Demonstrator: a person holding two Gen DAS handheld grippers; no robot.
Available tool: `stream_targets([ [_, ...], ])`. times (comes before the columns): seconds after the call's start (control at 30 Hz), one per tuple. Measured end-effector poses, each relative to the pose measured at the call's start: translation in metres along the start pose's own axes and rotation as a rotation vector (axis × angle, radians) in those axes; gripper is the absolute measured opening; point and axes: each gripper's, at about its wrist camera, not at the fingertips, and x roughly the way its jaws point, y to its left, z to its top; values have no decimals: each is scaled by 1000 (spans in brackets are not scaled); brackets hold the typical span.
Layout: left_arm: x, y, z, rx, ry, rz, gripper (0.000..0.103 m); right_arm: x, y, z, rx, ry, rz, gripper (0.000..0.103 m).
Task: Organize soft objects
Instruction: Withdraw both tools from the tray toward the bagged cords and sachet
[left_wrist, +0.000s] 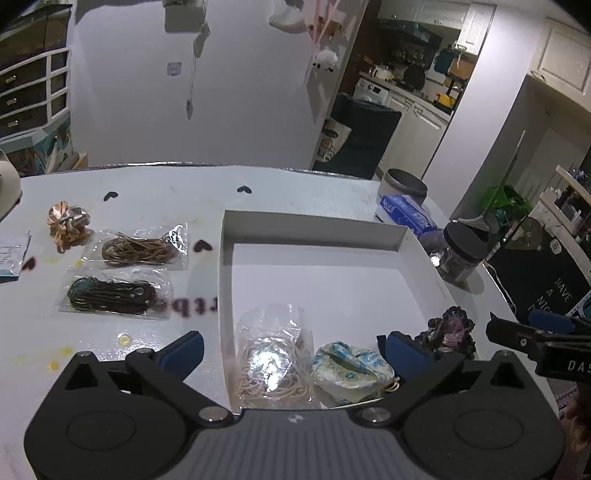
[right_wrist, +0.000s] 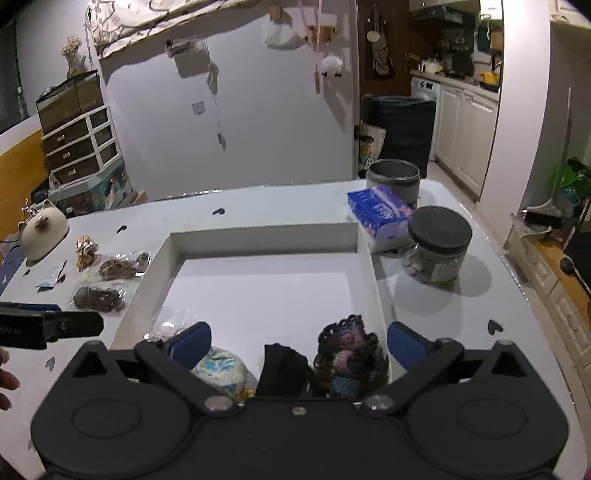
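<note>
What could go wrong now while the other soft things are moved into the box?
1. The two cord bags are slick plastic lying flat on the table; a gripper may slip off or pinch only film.
2. The box has a raised wall; a low carry from the left could catch it.
3. The scrunchies crowd the near edge, so new items may pile there.

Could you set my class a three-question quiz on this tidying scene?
1. True or false: both hand-held grippers are open and empty.
2. Which lies in the white box? A tissue pack B blue-patterned scrunchie C cat figurine
3. How many bagged cord bundles lie on the table outside the box?

Key: 1 true: left hand-held gripper, right hand-held gripper. 2 B. 3 two: brown, dark.
</note>
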Motion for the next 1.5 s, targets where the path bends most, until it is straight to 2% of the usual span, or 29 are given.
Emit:
stream_targets([
  [0.3,-17,10,-6,-11,-54,13,103,-11,15,0,-22,-27,-17,103],
  [0.57,-32,40,-2,-8,-76,12,103,-11,47,0,-8,-36,-29,103],
  [0.93,-55,108,6,-23,-109,41,103,1,117,6,-23,-49,-13,103],
  [1.5,-74,238,27,-45,-145,146,103,48,239,20,-67,-66,76,103],
])
